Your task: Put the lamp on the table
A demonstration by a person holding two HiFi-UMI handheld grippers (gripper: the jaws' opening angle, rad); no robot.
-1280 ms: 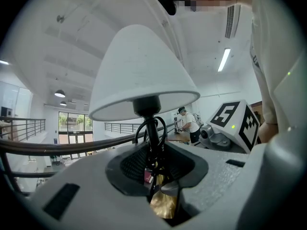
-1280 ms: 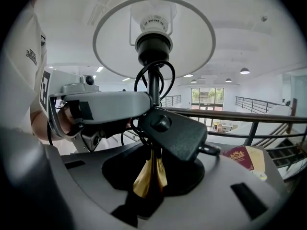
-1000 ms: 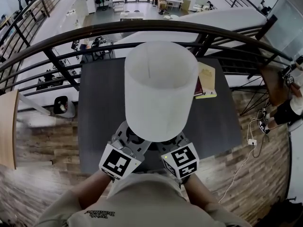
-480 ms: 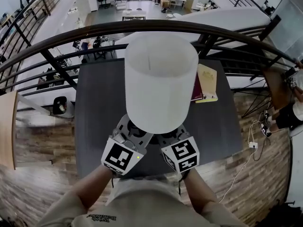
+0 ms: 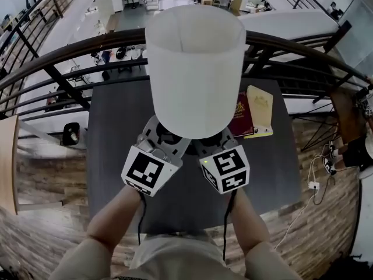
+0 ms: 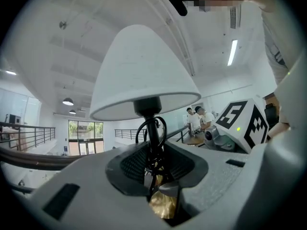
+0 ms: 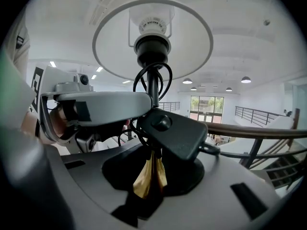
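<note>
The dark table (image 5: 116, 139) is filling the middle of the head view, with a curved railing (image 5: 70, 48) running behind it. The lamp (image 5: 195, 69) is being held upright over the table's centre, its white shade hiding the foot from above. The person's forearms (image 5: 113, 220) are reaching in from 6 o'clock and converging toward 12. The left gripper (image 5: 166, 142) is clamping the lamp low on its thin stem from 7 o'clock, and the right gripper (image 5: 211, 142) is doing so from 5 o'clock. Books (image 5: 256, 112) are lying at 2 o'clock of the grippers. A black cord switch (image 7: 175, 133) is hanging against the stem.
</note>
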